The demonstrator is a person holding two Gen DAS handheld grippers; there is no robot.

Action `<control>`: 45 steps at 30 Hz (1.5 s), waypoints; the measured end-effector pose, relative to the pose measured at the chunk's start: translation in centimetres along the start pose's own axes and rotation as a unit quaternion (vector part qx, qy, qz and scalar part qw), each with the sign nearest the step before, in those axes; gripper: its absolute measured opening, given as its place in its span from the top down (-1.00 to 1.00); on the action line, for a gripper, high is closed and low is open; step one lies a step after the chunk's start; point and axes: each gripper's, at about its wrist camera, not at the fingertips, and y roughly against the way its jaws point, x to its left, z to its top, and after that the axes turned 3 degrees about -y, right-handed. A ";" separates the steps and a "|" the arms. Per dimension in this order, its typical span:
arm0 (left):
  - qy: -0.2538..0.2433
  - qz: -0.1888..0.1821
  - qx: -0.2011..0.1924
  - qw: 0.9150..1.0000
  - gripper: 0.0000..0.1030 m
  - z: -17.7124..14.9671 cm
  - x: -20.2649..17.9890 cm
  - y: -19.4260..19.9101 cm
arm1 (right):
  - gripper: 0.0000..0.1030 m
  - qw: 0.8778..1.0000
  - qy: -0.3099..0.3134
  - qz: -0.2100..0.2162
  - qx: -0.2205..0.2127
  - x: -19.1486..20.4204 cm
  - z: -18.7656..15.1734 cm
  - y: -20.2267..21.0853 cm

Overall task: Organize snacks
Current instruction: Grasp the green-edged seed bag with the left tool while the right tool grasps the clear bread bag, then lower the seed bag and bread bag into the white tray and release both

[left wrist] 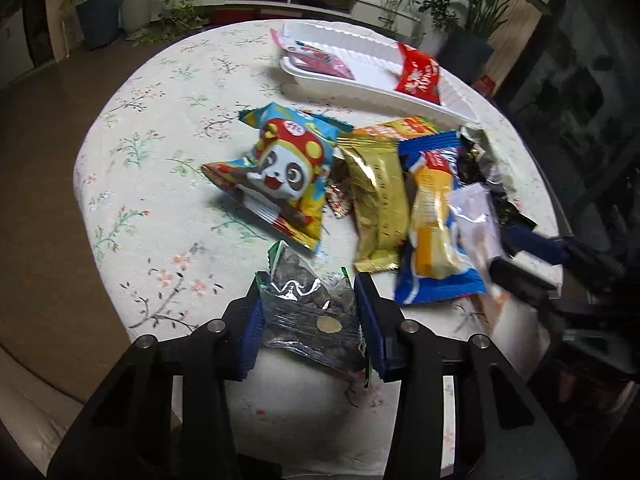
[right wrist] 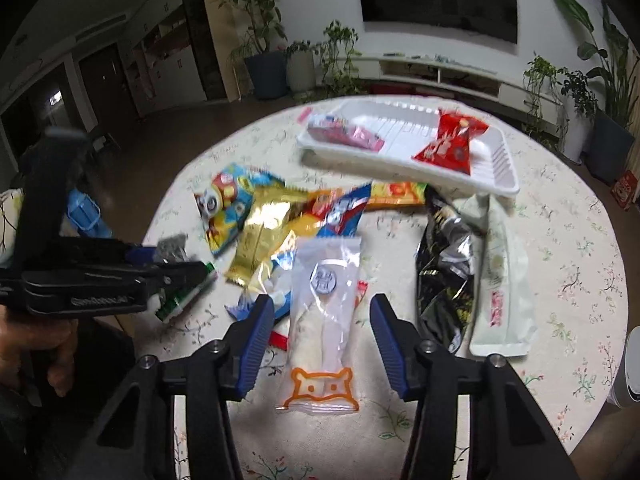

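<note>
My left gripper (left wrist: 308, 292) is shut on a clear green-edged packet of dark nuts (left wrist: 312, 300) at the table's near edge; it also shows in the right wrist view (right wrist: 176, 268). My right gripper (right wrist: 322, 312) is open, its fingers on either side of a clear white snack packet (right wrist: 326, 312) with an orange bear print. A pile holds a panda packet (left wrist: 280, 176), a gold packet (left wrist: 376, 200) and a blue-and-yellow packet (left wrist: 436, 224). A white tray (left wrist: 376, 92) at the far side holds a pink packet (left wrist: 320, 60) and a red packet (left wrist: 418, 76).
A black foil packet (right wrist: 444, 264) and a pale green packet (right wrist: 500, 276) lie right of my right gripper. The round table has a floral cloth (left wrist: 160, 160). Potted plants (right wrist: 260, 40) and a low TV shelf (right wrist: 440, 72) stand behind.
</note>
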 end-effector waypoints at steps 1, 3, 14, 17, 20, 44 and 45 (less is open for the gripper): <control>-0.002 -0.002 0.000 1.000 0.22 -0.1 -0.1 0.1 | 0.09 1.000 0.002 -0.004 0.012 0.1 -0.2 -0.5; -0.005 -0.005 0.000 1.000 0.24 -0.2 -0.5 0.2 | 0.17 0.999 0.005 -0.010 0.031 0.2 -0.4 -1.4; -0.015 -0.018 0.004 1.000 0.25 -0.5 -0.8 -0.1 | 0.41 0.999 -0.013 0.007 0.036 -0.3 -0.5 -1.2; -0.014 -0.024 0.000 1.000 0.25 -0.4 -0.8 0.0 | 0.45 0.999 -0.027 0.013 0.019 -0.9 -0.2 -0.5; -0.010 -0.036 -0.004 0.999 0.25 -0.4 -0.7 0.2 | 0.46 0.999 -0.047 0.019 0.007 -1.7 0.0 0.1; -0.041 -0.103 -0.089 0.990 0.25 16.8 -0.9 3.9 | 0.46 0.976 -0.188 0.054 -0.092 -10.9 8.2 4.6; -0.044 -0.098 -0.084 0.991 0.25 18.2 -1.0 3.3 | 0.46 0.977 -0.184 0.057 -0.090 -11.1 9.5 4.3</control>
